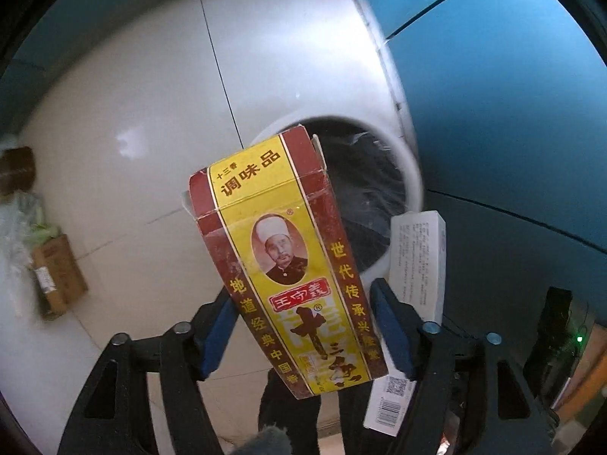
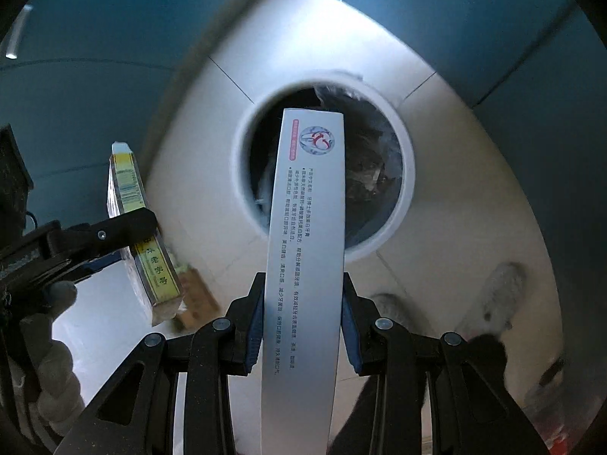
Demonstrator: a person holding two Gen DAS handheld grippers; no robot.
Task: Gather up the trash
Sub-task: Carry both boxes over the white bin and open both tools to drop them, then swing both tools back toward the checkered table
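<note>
Both loads are over the round white plastic bin with a dark liner [image 2: 406, 174], which stands on the pale tiled floor [image 1: 114, 113] beside a teal wall [image 1: 512, 94].

Left gripper [image 1: 303, 326]: the red-and-yellow cardboard seasoning box [image 1: 280, 261] sits between its blue pads [image 1: 390, 326], but I see a gap at the right pad. I read the jaws as parted, the box loose or already slipping.

Right gripper [image 2: 303, 326]: clenched on the long white toothpaste carton [image 2: 307, 235], pads pressed to both its narrow sides, its far end over the bin mouth.

Risks, as I judge them:
- The seasoning box hangs nearer the rim than the centre in the left view; if it tips it may strike the rim and land on the tiles.
- The white carton is long; released at a slant it could bridge the opening or lever out.
- The two boxes are close together and could knock each other.

Room: glossy tiles with dark grout lines; a brown cardboard box [image 1: 57, 276] and crumpled plastic lie by the far edge. A gloved hand [image 2: 49, 326] shows at the left gripper's handle.
</note>
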